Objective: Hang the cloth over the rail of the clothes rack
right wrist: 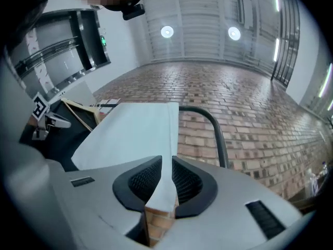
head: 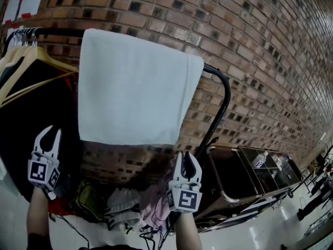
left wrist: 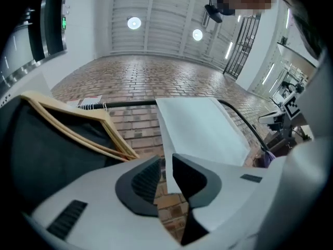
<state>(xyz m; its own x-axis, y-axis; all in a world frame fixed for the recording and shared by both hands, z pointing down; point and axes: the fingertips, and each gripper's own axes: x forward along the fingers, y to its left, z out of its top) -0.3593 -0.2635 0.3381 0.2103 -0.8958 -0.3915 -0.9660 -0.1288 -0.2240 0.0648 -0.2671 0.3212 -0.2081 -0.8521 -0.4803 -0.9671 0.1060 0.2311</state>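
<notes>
A white cloth (head: 132, 87) hangs folded over the black rail (head: 221, 79) of the clothes rack, its lower edge level at about my grippers' height. My left gripper (head: 49, 134) stands open to the left of the cloth, clear of it; in the left gripper view the cloth (left wrist: 200, 129) shows beyond the jaws (left wrist: 166, 163). My right gripper (head: 186, 159) is just under the cloth's lower right corner. In the right gripper view that corner (right wrist: 161, 191) lies in the gap between the jaws (right wrist: 167, 163), which stand slightly apart and do not press on it.
Wooden hangers (head: 26, 66) with dark garments fill the rail's left end. A brick wall (head: 260, 46) stands behind the rack. A brown cart (head: 244, 176) carrying a bottle (head: 260, 159) is at the lower right. A heap of clothes (head: 130, 207) lies on the floor below.
</notes>
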